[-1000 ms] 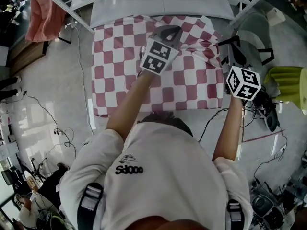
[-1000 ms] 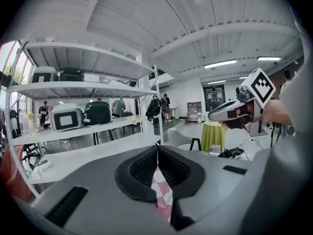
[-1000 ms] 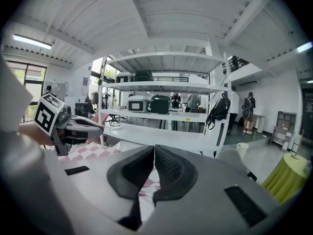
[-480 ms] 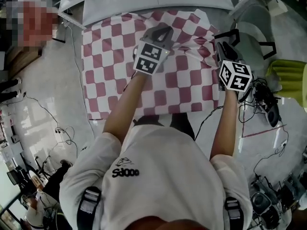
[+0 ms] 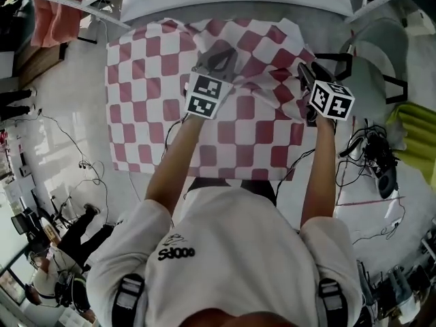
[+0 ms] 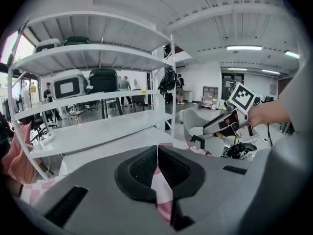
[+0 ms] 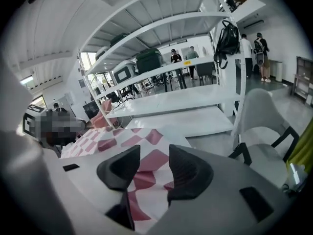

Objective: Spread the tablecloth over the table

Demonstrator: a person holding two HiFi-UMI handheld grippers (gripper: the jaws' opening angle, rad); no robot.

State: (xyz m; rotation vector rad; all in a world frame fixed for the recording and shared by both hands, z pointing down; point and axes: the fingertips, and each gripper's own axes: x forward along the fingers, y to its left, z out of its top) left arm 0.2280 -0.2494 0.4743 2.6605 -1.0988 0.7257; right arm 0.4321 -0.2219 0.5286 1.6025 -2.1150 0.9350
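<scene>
**Spreading a checked tablecloth: left jaws clamped, right jaws opening**

A red-and-white checked tablecloth (image 5: 150, 107) is seen draped over the counter, which is almost wholly hidden beneath it. The near and left parts of the cloth are laid flat. The far right part, between the two grippers, is gathered into raised folds and creases.

The left gripper (image 5: 219, 53) is held over the far middle of the cloth. In the left gripper view its jaws are shown closed on a thin fold of the tablecloth, and a strip of pink and white fabric is pinched between the dark pads and trails down below them.

The right gripper (image 5: 304, 72) is held at the far right side of the cloth, near the rumpled corner. Its jaws are opening. In the right gripper view the two pads are seen well apart, with checked fabric lying between and beneath them, and neither pad is pressed on it.

A white shelving unit (image 6: 98, 89) is seen beyond the counter. A pale chair (image 5: 378, 53) is placed to the right of the counter, and cables (image 5: 368, 159) are scattered on the floor just beside it. Both grippers are carried on the person's outstretched forearms.
</scene>
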